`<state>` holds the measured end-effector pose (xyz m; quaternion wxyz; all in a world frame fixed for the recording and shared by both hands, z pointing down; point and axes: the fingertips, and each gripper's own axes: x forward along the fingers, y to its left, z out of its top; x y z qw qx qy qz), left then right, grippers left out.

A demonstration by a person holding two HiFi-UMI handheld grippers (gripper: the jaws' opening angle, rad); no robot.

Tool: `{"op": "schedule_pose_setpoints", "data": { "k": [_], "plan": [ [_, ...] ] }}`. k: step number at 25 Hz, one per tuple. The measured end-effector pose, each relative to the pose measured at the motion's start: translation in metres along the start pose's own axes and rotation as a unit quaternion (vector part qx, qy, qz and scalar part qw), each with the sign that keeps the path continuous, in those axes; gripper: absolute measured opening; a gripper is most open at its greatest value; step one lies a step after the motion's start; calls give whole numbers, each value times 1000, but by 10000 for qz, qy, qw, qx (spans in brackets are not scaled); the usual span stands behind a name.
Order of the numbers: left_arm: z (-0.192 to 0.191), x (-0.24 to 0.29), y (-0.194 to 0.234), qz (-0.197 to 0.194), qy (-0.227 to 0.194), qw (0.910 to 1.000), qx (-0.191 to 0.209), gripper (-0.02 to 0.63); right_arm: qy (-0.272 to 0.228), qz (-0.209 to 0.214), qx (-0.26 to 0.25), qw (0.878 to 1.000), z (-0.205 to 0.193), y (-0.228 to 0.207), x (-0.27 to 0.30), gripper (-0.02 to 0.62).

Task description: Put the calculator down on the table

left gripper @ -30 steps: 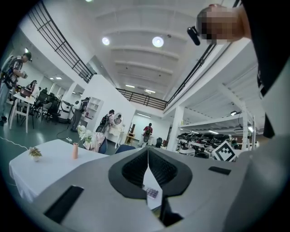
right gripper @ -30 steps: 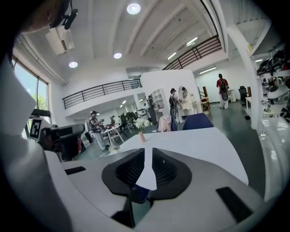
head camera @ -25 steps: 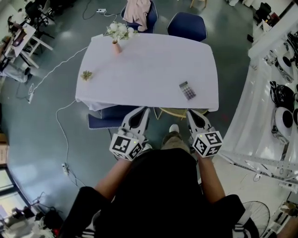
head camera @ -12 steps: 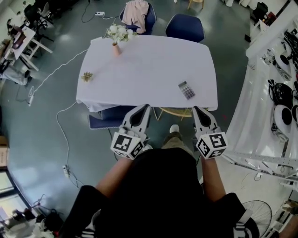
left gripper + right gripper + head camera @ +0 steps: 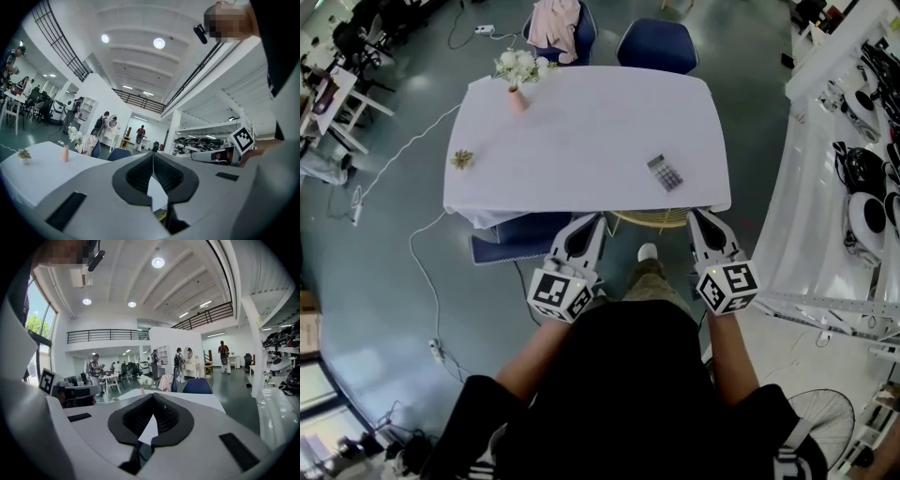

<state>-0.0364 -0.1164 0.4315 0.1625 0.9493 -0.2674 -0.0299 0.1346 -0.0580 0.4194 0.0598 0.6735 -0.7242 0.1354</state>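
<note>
The grey calculator point(image 5: 665, 172) lies flat on the white-clothed table point(image 5: 581, 122), near its front right corner, with nothing touching it. Both grippers hang just off the table's near edge, in front of the person's body. My left gripper point(image 5: 586, 225) is shut and holds nothing; in the left gripper view its pads point(image 5: 153, 154) meet at the tips. My right gripper point(image 5: 705, 220) is also shut and holds nothing, its tips point(image 5: 153, 395) together. It sits a short way in front of the calculator and apart from it.
A pink vase of flowers point(image 5: 516, 75) and a small plant point(image 5: 462, 159) stand on the table's left side. Blue chairs point(image 5: 656, 45) are at the far side, another chair point(image 5: 511, 246) and a wicker stool point(image 5: 652, 220) at the near edge. White shelving point(image 5: 834, 187) runs along the right.
Both grippers have edged forward to the table's near edge, and the right one has risen a little. The calculator has stayed where it lay on the table.
</note>
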Motion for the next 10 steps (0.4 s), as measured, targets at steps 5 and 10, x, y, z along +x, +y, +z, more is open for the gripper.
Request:
{"op": "schedule_pose_setpoints", "data": {
  "k": [5,10],
  "plan": [
    [-13,13,-11,-88,82,9999,-110,8,188,-64,78,9998,-14,-13,-2,-3],
    [-30,31,-9,-112,227,9995,-196,8,159,-57,159,9997,-14,-23,11,-3]
  ]
}}
